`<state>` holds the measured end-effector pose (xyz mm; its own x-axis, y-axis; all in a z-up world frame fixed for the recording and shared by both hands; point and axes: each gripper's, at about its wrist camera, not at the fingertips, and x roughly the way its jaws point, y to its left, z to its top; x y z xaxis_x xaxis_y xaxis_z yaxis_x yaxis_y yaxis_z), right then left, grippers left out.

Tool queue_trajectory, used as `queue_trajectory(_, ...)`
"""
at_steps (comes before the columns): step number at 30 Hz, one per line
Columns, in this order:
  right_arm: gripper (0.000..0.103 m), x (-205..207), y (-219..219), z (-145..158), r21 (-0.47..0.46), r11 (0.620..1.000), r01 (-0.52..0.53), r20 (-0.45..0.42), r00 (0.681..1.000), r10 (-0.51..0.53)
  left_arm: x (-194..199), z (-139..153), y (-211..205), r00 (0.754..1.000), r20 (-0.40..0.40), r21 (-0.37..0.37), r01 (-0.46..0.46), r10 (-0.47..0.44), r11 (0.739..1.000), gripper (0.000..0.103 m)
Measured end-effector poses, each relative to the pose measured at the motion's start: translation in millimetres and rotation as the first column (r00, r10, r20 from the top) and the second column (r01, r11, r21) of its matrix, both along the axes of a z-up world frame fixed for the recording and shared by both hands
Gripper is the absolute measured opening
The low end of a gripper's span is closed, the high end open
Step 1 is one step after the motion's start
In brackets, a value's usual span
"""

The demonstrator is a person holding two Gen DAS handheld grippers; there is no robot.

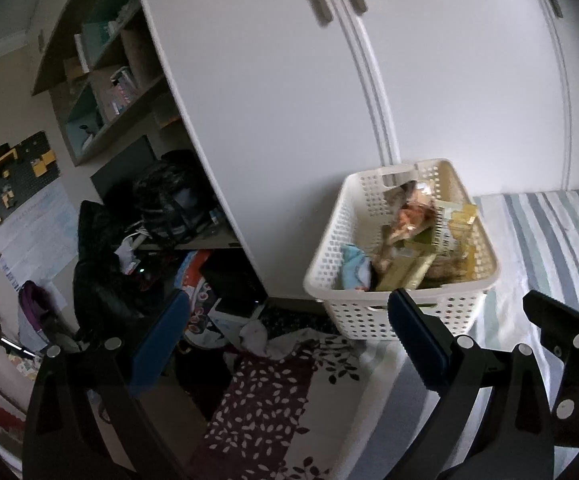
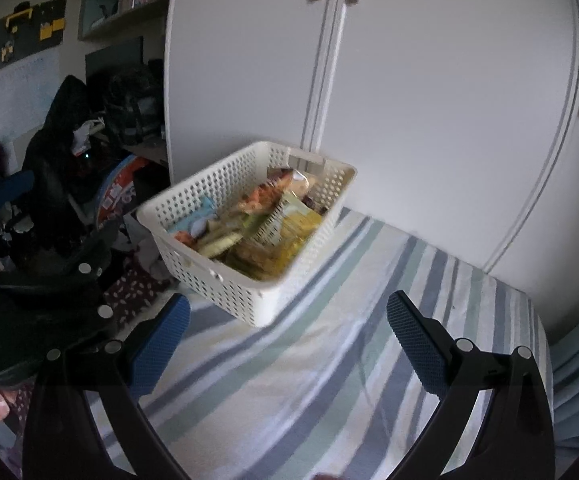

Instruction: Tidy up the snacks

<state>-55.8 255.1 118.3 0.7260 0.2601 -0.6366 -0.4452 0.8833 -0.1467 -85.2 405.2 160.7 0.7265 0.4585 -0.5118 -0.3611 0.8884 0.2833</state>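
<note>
2 tall white wardrobe doors (image 2: 429,100) fill the background, with cluttered shelves (image 1: 109,80) and a dark pile of bags (image 1: 161,200) to their left. In front of the doors lies a bed under a striped sheet (image 2: 329,360), blue, green and white. A white perforated basket (image 2: 217,280) sits on the sheet at the bed's corner, close to the wardrobe. Inside it are mixed snack packets (image 2: 273,228): yellow and green ones, an orange one toward the back, a pale blue one (image 1: 355,270) at the near left end. The picture is blurred, so labels cannot be read. The left gripper (image 1: 285,340) is spread wide with nothing between its blue pads, just short of the basket. The right gripper (image 2: 289,340) is likewise spread and empty above the sheet.
</note>
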Motion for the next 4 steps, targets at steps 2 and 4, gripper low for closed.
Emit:
queue_trajectory(2,0.098,0,-19,-4,-0.001,0.999,0.043,-0.008,0.999,-0.043,0,-2,-9,0.999,-0.015,-0.026,0.038,-0.039,0.999,0.101)
queue_trajectory(4,0.098,0,-46,-13,-0.01,0.995,0.1,-0.027,0.995,-0.101,1,-5,-20,0.996,-0.029,-0.069,0.085,-0.088,0.994,0.1)
